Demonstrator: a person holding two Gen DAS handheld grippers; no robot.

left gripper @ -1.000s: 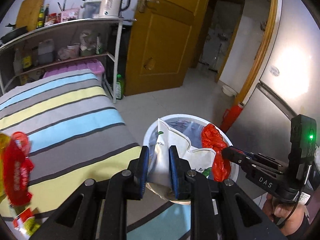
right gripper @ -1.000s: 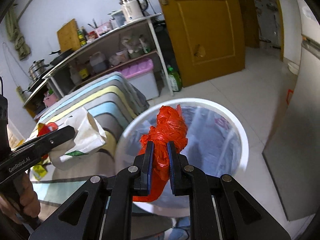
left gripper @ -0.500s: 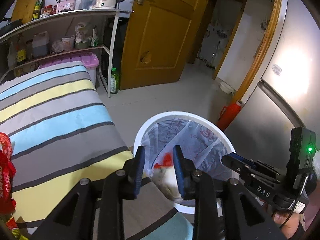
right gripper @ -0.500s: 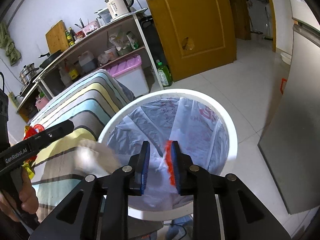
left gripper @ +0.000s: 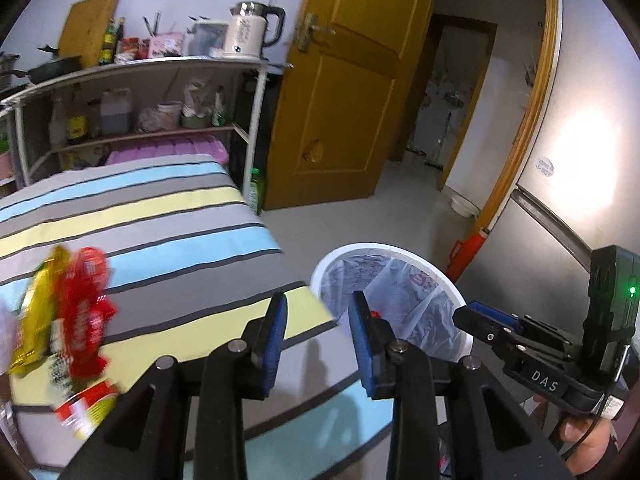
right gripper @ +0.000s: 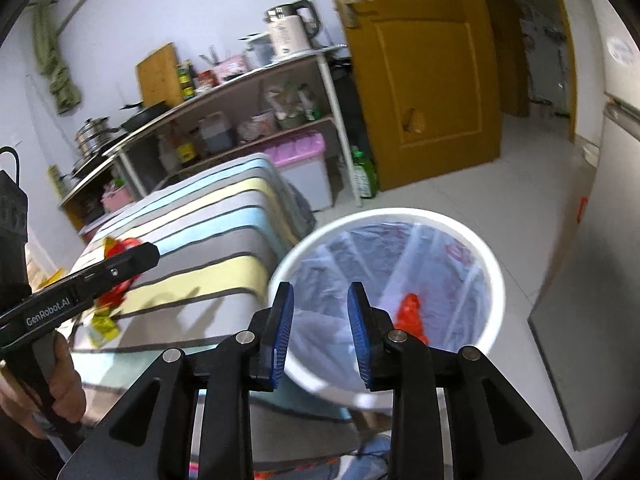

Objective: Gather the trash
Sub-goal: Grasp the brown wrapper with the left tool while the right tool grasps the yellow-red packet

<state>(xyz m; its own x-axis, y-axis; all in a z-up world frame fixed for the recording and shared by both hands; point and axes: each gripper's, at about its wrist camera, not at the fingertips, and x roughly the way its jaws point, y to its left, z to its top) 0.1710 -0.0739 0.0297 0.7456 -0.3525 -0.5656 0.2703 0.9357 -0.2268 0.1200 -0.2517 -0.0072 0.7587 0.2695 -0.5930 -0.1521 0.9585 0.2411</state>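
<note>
Both grippers were released and carried nothing: the left gripper showed only striped cloth and bin rim between its blue pads, and the right gripper, its jaws still opening, had only the bin liner behind the gap. The white bin stood on the floor just beside the striped bed, and a crumpled red bag lay inside it against the clear liner. The remaining trash sat near the bed's left edge: a red wrapper, a yellow wrapper touching it, and a small red-and-yellow packet just below them. From here the likely trouble would be in the next pickup. The wrappers overlapped and looked thin and slick, so a pinch might drag two at once or slide off and nudge a piece over the bed's edge. The bin was close to both grippers, and a careless swing could knock its rim or snag the liner.
</note>
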